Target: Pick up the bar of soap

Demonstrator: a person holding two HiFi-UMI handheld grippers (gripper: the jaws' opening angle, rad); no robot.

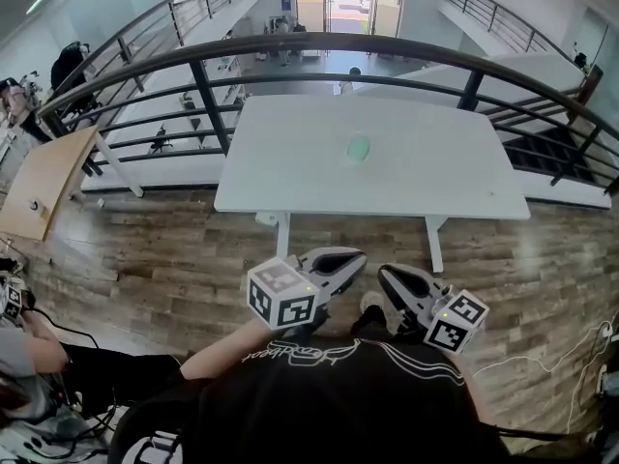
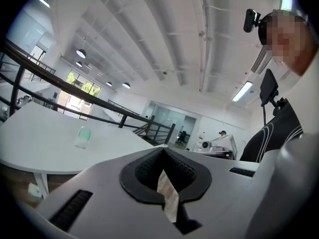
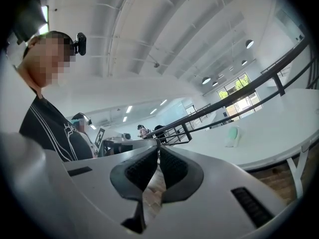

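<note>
The bar of soap [image 1: 359, 148] is a small pale green oval lying near the middle of the white table [image 1: 290, 177]. Both grippers hang low in front of my body, over the wooden floor and short of the table's near edge. My left gripper [image 1: 353, 257] is shut with nothing in it, and my right gripper [image 1: 387, 274] beside it is also shut and empty. From the left gripper view the soap [image 2: 83, 137] shows far off to the left, beyond the closed gripper [image 2: 162, 156]. From the right gripper view the soap [image 3: 233, 136] shows far off to the right of that gripper [image 3: 158, 151].
A black railing [image 1: 319, 46] curves behind the table, with an open drop beyond it. A wooden desk [image 1: 48, 177] stands at the left. The table's legs [image 1: 282, 235] rise from the plank floor. A seated person [image 1: 24, 356] and cables are at the lower left.
</note>
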